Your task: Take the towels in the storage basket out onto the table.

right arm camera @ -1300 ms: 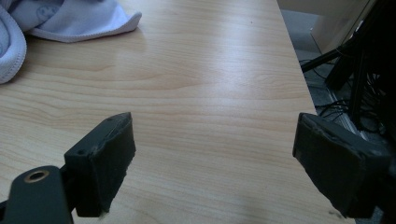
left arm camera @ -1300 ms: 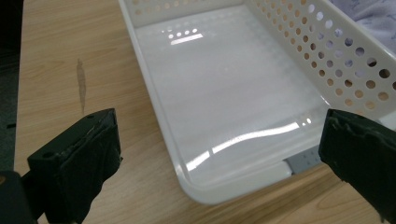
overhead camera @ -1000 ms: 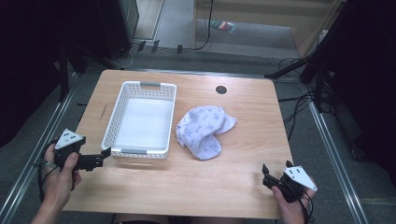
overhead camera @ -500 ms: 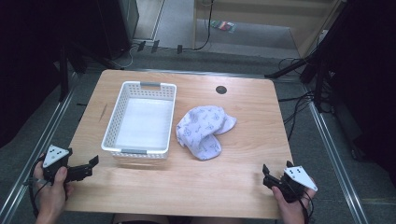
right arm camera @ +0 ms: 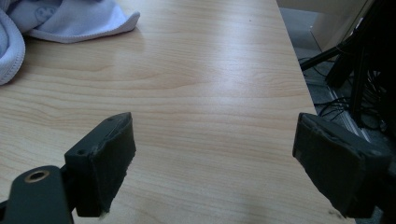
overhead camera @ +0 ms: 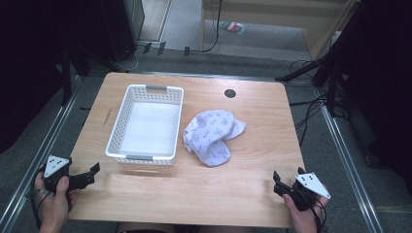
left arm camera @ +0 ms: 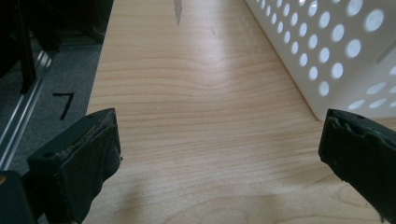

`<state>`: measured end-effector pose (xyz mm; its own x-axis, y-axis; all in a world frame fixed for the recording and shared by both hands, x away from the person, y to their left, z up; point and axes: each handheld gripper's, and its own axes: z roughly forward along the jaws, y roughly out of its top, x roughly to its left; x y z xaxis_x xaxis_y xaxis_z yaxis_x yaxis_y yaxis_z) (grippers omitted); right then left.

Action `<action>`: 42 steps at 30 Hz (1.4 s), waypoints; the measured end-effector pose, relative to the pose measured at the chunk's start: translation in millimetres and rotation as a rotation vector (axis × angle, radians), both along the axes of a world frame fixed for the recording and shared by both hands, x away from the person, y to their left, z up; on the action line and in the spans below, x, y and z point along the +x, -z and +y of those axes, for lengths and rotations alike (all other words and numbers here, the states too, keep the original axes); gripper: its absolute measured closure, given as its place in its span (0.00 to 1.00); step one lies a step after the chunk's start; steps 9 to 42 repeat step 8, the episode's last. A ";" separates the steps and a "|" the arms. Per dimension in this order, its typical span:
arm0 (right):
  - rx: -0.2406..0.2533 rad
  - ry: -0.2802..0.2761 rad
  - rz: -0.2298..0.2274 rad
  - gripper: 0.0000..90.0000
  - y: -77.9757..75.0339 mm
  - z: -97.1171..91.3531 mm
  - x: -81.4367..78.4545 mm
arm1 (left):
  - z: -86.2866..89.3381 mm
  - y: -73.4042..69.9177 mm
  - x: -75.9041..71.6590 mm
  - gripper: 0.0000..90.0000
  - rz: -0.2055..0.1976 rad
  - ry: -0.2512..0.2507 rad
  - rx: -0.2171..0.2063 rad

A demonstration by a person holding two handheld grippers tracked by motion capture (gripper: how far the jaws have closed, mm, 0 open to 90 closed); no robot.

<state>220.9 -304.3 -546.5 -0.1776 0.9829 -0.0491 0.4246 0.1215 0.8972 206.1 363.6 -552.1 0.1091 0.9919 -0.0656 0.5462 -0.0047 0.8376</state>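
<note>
The crumpled light-blue printed cloth (overhead camera: 213,137) lies on the wooden table (overhead camera: 194,194), a little to the right of the middle, and just beside the white perforated basket (overhead camera: 125,116), which stands at 9 o'clock from it. The basket has nothing inside. In the right gripper view a corner of the cloth (right arm camera: 70,21) shows at 11 o'clock, well apart from the jaws.

The right gripper (overhead camera: 286,182) rests near the table's front edge, at 5 o'clock from the cloth; its jaws stand wide apart and hold nothing. The left gripper (overhead camera: 90,174) is at the front left corner, at 7 o'clock from the basket, also wide open and with nothing between its jaws; in its own view the basket's corner (left arm camera: 327,60) is near the right jaw.

I judge the step is the reach for the cloth, probably to put it in the basket. To do it well, the right gripper should go toward 11 o'clock, come down on a raised fold and close on several layers, so the cloth lifts as one piece and does not drag on the basket rim
</note>
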 end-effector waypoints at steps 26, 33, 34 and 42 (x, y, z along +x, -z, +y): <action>0.014 -0.006 -0.001 0.14 -0.2 -1.3 -0.3 | 1.5 -0.1 -0.9 0.00 -0.019 0.007 -0.021; 0.014 -0.006 -0.001 0.14 -0.2 -1.3 -0.3 | 1.5 -0.1 -0.9 0.00 -0.019 0.007 -0.021; 0.014 -0.006 -0.001 0.14 -0.2 -1.3 -0.3 | 1.5 -0.1 -0.9 0.00 -0.019 0.007 -0.021; 0.014 -0.006 -0.001 0.14 -0.2 -1.3 -0.3 | 1.5 -0.1 -0.9 0.00 -0.019 0.007 -0.021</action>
